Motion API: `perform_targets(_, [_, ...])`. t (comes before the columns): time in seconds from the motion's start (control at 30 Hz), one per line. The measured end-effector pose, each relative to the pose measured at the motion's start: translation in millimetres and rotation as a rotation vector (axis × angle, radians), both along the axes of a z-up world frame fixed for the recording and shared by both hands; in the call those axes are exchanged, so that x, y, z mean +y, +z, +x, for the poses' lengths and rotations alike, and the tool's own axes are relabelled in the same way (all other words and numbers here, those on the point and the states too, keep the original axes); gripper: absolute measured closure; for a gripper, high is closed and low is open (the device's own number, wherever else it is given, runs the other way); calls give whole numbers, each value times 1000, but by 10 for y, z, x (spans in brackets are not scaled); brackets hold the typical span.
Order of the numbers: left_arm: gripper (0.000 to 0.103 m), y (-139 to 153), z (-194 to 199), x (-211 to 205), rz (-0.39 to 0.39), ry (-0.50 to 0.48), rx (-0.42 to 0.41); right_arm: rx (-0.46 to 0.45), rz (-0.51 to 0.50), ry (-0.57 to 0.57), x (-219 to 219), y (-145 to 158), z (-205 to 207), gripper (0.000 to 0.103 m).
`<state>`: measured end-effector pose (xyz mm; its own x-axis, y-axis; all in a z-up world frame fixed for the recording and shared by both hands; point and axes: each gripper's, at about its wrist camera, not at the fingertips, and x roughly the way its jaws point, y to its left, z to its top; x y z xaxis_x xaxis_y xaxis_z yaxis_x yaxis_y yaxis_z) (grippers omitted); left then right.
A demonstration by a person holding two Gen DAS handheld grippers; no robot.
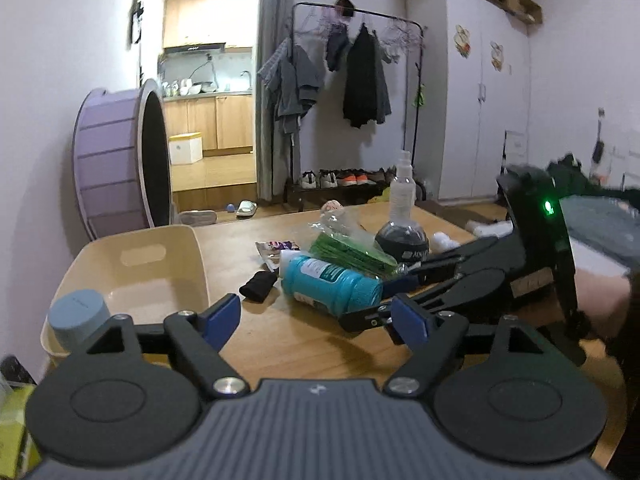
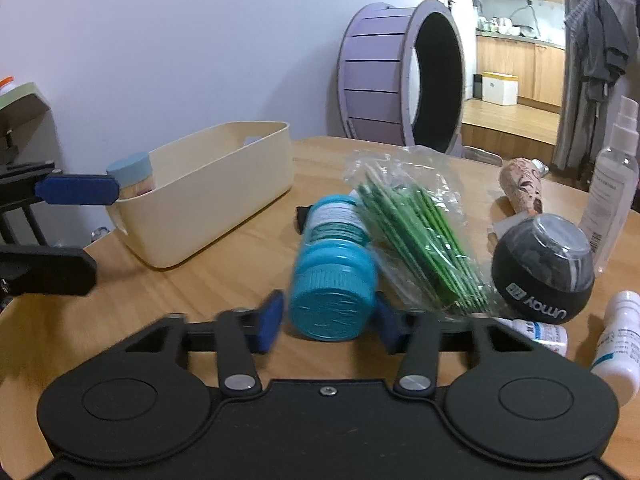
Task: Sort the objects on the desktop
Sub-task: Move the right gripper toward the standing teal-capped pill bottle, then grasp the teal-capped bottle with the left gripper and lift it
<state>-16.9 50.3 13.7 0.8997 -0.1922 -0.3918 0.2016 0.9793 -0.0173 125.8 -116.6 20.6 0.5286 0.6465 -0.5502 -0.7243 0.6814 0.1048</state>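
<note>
The right gripper sat low over the table, its blue pads on either side of the cap end of a teal bottle lying on its side. The jaws were spread about as wide as the cap; the near pad was blurred, and whether either pad touched the plastic could not be told. The left gripper hung wide open with nothing between its fingers, close to the cream bin, which had a pale blue-lidded jar in its near corner.

The bottle's far side pressed against a clear bag of green sticks, and a black ball-shaped bottle stood just beyond the bag. A tall clear spray bottle stood further right.

The risk, as I judged it: a round cap gripped only at its end could roll or pivot out of the pads — and a lift might drag the bag along.
</note>
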Motion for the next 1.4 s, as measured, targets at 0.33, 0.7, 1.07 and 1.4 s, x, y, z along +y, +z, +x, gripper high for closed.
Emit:
perform_targets(0.33, [21,4,-1,15,1,2,-7,-83,91,7,-312,340,-254,60])
perform_targets(0.7, [20,-2,75,17,-22,-31,22,-100,121,46,-340,412,-315,61])
perform_targets(1.07, [18,28,93,61,-82,-31,27,-107,119,54,-531,461,-547,38])
perform_targets(1.4, [19,-21,235,-290,-4,-72,-23,-108,191,-19,-953,477,-672,18])
